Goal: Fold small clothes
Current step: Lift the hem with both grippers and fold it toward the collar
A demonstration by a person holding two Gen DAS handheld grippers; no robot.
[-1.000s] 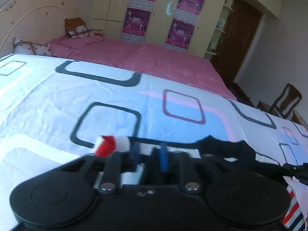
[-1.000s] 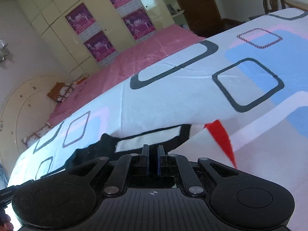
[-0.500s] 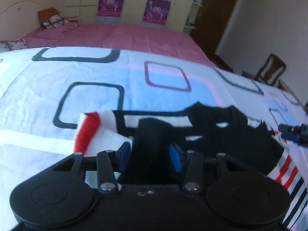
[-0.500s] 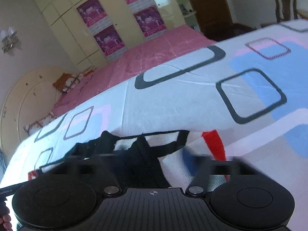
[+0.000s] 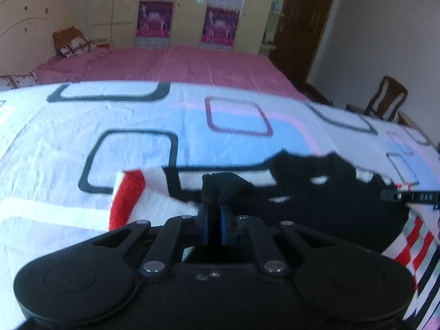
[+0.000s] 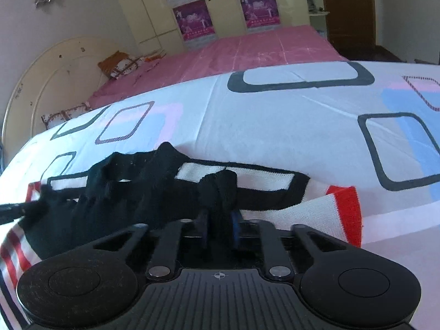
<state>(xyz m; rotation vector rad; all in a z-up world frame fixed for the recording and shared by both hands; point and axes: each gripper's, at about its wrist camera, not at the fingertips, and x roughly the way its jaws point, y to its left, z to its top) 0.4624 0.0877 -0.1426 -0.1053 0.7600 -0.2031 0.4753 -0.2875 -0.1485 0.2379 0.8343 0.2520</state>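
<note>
Left wrist view: left gripper (image 5: pixel 213 217) is clamped on a bunched fold of the black garment (image 5: pixel 324 206), the blue pads (image 5: pixel 204 224) pressing black cloth between them. The garment lies on a white, red and black striped towel (image 5: pixel 148 203) spread over the patterned bedsheet (image 5: pixel 137 121). The tip of the other gripper shows at the right edge, at the garment's far side. Behind: pink bedspread (image 5: pixel 178 63), wardrobe with purple posters (image 5: pixel 155 24), wooden chair (image 5: pixel 387 101).

Right wrist view: right gripper (image 6: pixel 220 227) has its jaws closing, and a raised tuft of the black garment (image 6: pixel 132 200) sits pinched between the pads (image 6: pixel 235 227). The garment spreads leftward from the grip, over the striped towel (image 6: pixel 316 214). A dark bar of the other gripper touches the garment's left edge. Beyond: patterned bedsheet (image 6: pixel 275 121), pink bedspread (image 6: pixel 247 52), cream headboard (image 6: pixel 49 82).
</note>
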